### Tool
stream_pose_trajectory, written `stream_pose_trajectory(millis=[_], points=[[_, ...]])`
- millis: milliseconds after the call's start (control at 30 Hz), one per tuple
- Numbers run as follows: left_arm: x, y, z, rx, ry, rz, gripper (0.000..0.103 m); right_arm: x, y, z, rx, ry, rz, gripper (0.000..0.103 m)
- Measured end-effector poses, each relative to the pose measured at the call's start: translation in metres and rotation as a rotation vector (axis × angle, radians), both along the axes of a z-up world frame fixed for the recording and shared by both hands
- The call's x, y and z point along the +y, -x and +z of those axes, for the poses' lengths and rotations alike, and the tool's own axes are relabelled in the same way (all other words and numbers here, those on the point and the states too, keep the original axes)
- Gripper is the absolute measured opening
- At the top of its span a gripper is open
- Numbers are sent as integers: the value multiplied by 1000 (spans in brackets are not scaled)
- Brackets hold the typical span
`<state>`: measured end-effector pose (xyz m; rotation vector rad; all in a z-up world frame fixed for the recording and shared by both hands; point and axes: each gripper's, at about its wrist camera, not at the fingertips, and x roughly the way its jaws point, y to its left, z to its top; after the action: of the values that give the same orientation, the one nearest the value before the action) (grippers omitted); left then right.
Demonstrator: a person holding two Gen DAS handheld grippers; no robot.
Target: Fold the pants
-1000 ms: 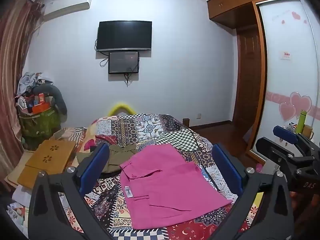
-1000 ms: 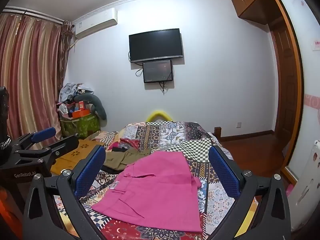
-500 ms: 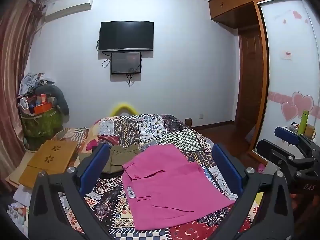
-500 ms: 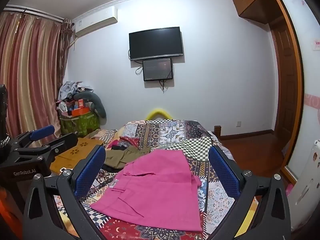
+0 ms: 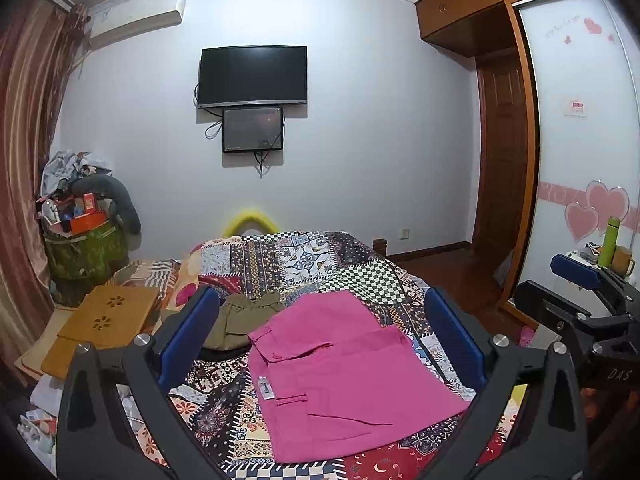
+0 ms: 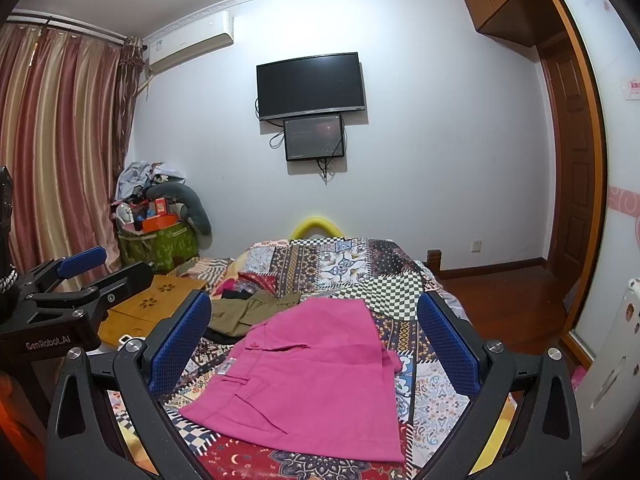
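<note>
Pink pants (image 5: 340, 376) (image 6: 316, 376) lie folded flat on the patchwork bedspread (image 5: 304, 256) (image 6: 352, 264), a white label showing at the waistband. My left gripper (image 5: 320, 320) hovers above and in front of them, wide open, nothing between its blue pads. In the same way my right gripper (image 6: 314, 316) stands open and empty over the pants. Each gripper shows in the other's view: the right one (image 5: 580, 292) at the right edge, the left one (image 6: 68, 276) at the left edge.
Olive-green clothing (image 5: 244, 316) (image 6: 252, 310) lies bunched beyond the pants on the left. A wooden lap table (image 5: 104, 320) sits left of the bed, with a green hamper (image 5: 86, 252) piled with items behind it. A wardrobe (image 5: 576, 160) and door stand at right.
Both views have shifted slightly, the pants sitting a touch more to the right in the left wrist view. The pants lie as before, and both grippers stay open.
</note>
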<state>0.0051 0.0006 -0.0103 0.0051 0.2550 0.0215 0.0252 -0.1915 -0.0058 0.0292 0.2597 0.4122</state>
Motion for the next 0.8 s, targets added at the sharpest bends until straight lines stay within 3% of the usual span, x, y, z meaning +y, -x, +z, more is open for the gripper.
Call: stream_pose_trajectory(millis=[800], points=[[-2, 2, 6, -5, -4, -6, 103, -1, -1, 1, -2, 2, -1, 102]])
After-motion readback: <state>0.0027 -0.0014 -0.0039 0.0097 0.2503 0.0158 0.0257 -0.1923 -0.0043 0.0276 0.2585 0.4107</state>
